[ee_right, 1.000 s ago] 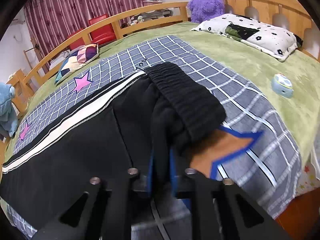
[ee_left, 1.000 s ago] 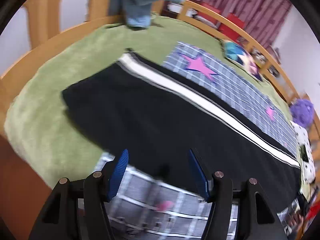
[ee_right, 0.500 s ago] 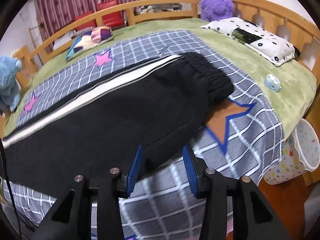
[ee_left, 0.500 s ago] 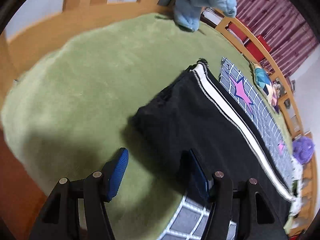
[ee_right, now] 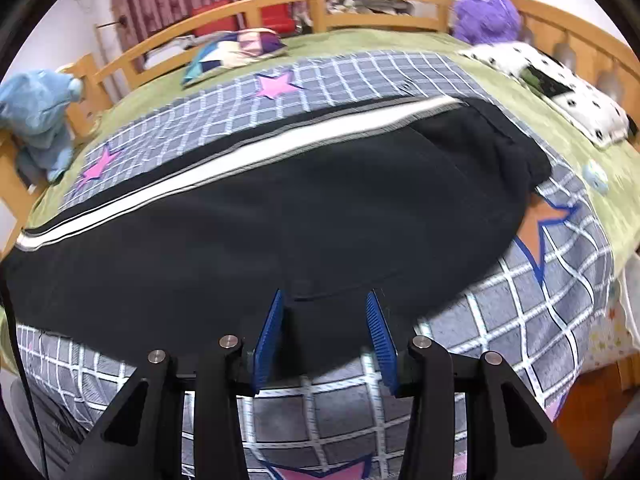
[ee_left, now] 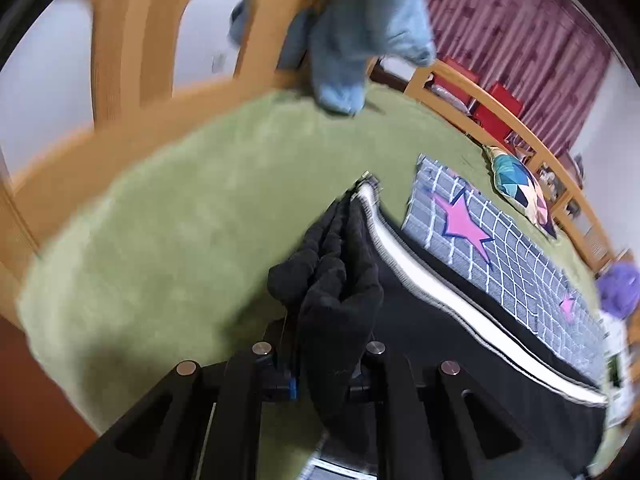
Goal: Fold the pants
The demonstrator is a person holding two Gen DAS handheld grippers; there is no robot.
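Pants (ee_right: 280, 216) black, spread on checked blanket (ee_right: 540, 300), cuff end clenched in left gripper (ee_left: 320, 368), right gripper (ee_right: 326, 336) fingers released above them

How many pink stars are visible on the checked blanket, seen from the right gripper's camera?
3: one near the colourful cushion, one near the blue plush, one at the bottom edge. The pants may hide others.
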